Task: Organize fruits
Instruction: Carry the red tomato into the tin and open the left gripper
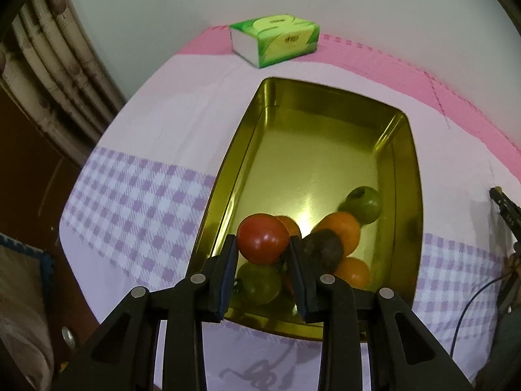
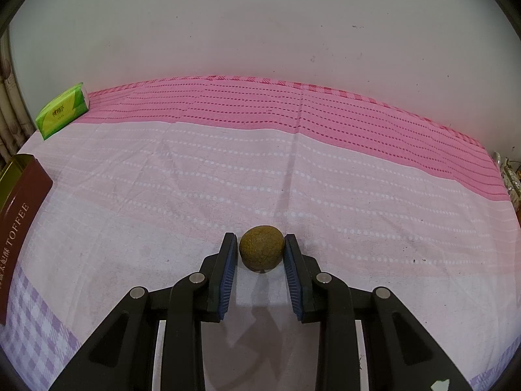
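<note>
In the left wrist view my left gripper [image 1: 262, 244] is shut on a red tomato-like fruit [image 1: 262, 238] and holds it above the near end of a gold tin tray [image 1: 403, 176]. In the tray lie a green fruit [image 1: 363, 204], oranges [image 1: 342, 232], a dark brown fruit [image 1: 324, 249] and another green fruit [image 1: 259, 282]. In the right wrist view my right gripper [image 2: 261, 247] has its fingers on both sides of a brown kiwi [image 2: 261, 247] that rests on the cloth; the pads sit at its sides with a thin gap on the left.
A green tissue pack [image 1: 275, 39] lies at the table's far edge, and shows in the right wrist view [image 2: 62, 110] too. The tin's dark red "TOFFEE" side [image 2: 19, 224] is at the left. The right gripper's tip [image 1: 504, 205] shows at the right edge. A pink and lilac cloth [image 2: 293, 176] covers the table.
</note>
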Available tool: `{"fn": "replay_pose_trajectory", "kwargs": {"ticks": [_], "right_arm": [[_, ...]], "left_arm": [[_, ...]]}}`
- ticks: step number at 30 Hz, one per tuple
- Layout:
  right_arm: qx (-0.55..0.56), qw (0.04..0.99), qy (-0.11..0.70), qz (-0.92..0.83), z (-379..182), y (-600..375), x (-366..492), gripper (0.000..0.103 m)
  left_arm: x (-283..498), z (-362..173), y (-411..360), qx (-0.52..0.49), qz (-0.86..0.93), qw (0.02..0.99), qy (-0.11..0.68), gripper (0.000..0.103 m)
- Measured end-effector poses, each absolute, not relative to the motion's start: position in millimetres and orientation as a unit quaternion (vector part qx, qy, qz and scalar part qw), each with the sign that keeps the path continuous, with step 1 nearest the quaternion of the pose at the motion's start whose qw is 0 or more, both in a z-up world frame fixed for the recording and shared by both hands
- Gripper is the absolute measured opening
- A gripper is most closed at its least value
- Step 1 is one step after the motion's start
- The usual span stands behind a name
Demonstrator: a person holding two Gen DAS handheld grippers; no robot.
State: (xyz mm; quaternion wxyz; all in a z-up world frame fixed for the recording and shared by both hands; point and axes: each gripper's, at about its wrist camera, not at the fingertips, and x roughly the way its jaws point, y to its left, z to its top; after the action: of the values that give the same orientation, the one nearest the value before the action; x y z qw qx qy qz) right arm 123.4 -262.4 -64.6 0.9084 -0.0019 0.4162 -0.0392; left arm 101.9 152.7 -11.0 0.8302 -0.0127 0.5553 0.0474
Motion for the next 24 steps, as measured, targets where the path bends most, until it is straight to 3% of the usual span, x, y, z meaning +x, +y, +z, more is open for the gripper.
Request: {"fn": "replay_pose_trajectory", "kwargs": {"ticks": [19,24], "right_arm": [[-0.004,0.908,0.417,-0.04,-66.2,-263.5,125.2,0.027],[-0.006,0.908,0.417,-0.04,-66.1,-263.4,125.4,0.027]], "left_arm": [[104.4,-35.5,155.6,-0.017,0.048,0.82,0.569,0.033],[103.3,-34.3,156.8,-0.012,0.055,0.821,0.568,0.041]]}}
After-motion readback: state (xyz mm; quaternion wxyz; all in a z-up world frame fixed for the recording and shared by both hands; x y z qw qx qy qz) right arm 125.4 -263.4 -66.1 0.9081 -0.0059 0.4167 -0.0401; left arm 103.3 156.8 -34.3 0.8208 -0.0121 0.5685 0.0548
